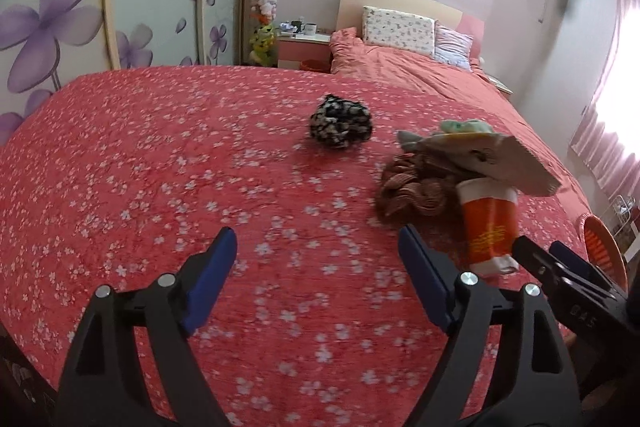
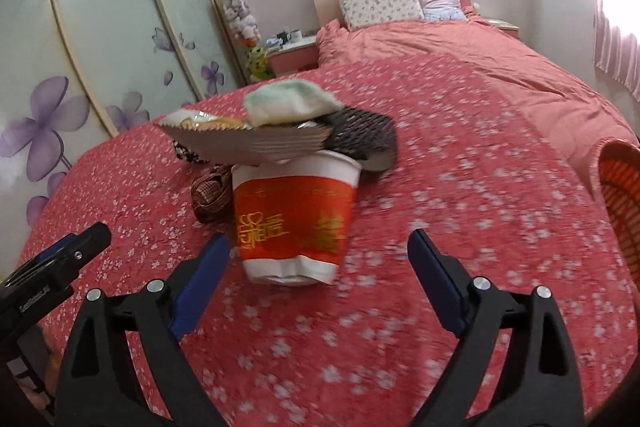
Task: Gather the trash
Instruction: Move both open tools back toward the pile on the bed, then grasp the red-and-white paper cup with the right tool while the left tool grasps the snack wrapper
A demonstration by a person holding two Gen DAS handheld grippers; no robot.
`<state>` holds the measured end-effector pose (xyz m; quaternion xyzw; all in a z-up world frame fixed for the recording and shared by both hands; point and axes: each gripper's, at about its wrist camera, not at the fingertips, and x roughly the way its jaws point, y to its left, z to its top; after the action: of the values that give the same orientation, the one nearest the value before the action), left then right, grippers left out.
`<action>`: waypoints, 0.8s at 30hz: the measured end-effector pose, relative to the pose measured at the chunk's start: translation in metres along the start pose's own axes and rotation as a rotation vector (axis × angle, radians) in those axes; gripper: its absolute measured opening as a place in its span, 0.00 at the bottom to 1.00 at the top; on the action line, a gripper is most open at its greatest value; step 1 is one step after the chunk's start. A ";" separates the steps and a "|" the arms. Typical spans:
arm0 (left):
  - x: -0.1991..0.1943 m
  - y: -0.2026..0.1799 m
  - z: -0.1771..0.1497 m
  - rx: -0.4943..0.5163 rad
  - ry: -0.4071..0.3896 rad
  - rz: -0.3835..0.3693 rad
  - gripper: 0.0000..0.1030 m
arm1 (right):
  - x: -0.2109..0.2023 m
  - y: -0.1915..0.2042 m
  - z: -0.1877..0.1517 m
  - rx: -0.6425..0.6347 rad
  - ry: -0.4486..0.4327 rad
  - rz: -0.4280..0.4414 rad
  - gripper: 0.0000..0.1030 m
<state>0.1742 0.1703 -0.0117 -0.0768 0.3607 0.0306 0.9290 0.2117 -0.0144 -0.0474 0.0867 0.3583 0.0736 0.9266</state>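
Note:
A red and white paper cup, dented at its base, stands on the flowered red bedspread. It lies between the fingers of my open right gripper, nearer the left pad, and neither pad presses it. A ribbed cardboard piece lies across its mouth, with a pale green sock and a dark knitted piece on top. My left gripper is open over bare bedspread, left of the cup. A brown cloth and a black and white scrunchie lie beyond it.
An orange mesh basket sits at the bed's right edge. Pillows and a headboard are at the far end, with a nightstand beside them. A wardrobe with purple flowers runs along the left.

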 end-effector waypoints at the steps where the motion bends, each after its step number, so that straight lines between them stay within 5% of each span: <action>1: 0.002 0.004 0.000 -0.006 0.004 0.000 0.79 | 0.004 0.004 0.000 -0.006 0.006 -0.005 0.88; 24: 0.026 0.010 -0.004 -0.041 0.055 -0.029 0.79 | 0.036 0.019 0.007 -0.021 0.060 -0.075 0.87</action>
<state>0.1893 0.1798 -0.0331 -0.1017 0.3844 0.0224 0.9173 0.2415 0.0108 -0.0614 0.0611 0.3881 0.0451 0.9185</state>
